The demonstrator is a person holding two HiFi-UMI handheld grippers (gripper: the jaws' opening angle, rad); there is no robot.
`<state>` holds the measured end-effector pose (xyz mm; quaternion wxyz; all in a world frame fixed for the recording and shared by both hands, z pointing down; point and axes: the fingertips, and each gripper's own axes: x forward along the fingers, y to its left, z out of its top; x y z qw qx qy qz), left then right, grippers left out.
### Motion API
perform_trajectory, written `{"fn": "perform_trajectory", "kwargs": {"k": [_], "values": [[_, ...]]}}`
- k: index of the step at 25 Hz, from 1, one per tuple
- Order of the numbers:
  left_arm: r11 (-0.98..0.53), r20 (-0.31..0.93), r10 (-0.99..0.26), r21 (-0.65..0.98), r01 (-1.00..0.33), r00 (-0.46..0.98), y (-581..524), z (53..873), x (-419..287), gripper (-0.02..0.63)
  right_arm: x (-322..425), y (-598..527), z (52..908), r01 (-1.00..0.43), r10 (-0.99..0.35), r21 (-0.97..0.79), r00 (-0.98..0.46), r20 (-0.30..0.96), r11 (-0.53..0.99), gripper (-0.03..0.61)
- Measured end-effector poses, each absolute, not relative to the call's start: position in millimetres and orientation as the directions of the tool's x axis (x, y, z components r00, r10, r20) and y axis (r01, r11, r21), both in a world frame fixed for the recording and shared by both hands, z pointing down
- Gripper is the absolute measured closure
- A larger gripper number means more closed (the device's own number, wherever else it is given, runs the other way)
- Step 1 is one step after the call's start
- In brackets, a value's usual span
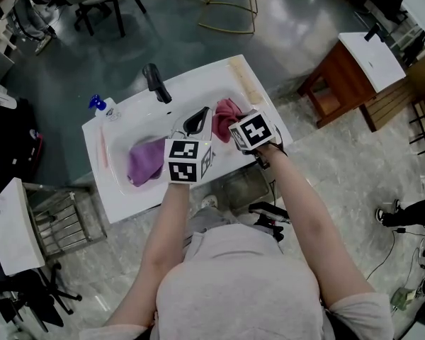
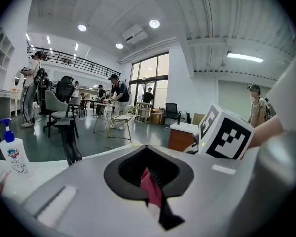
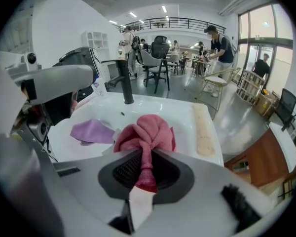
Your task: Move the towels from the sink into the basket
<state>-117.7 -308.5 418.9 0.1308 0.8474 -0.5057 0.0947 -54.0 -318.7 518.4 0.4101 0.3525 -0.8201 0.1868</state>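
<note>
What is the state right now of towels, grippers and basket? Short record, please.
right gripper: shut on the bunched pink cloth towel, held over the white rectangular sink
left gripper: jaws nearly together on a pink sliver, seemingly that towel's corner
purple cloth towel: lying in the sink basin
basket: not in view

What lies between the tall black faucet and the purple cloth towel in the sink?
Only bare white sink basin, with one small dark hole, lies between the tall black faucet and the purple cloth towel, as the right gripper view shows.
</note>
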Motion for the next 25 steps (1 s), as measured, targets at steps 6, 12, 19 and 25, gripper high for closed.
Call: {"fn": "perform_trajectory", "kwargs": {"k": [6, 12, 19, 25], "values": [[-0.442, 0.282, -0.843, 0.123, -0.888, 0.459, -302.8, 410.4, -112.1, 0.607, -53.6, -313.1, 494.4, -0.738, -0.478, -0.001, -0.438, 0.761, 0.675, 0.520], [-0.419, 0.268, -0.859, 0.119, -0.900, 0.436, -296.1, 401.1, -108.7, 0.607, -48.5, -307.1, 477.3, -0.734, -0.515, 0.013, -0.464, 0.721, 0.679, 0.520], [-0.384, 0.264, -0.876, 0.124, -0.915, 0.404, -284.5, 394.4, -107.0, 0.607, -35.9, -297.7, 455.5, -0.745, -0.579, 0.026, -0.494, 0.649, 0.666, 0.520], [-0.372, 0.247, -0.886, 0.124, -0.920, 0.391, -272.7, 385.7, -99.4, 0.607, -27.2, -285.4, 436.8, -0.743, -0.612, 0.007, -0.546, 0.573, 0.670, 0.520]]}}
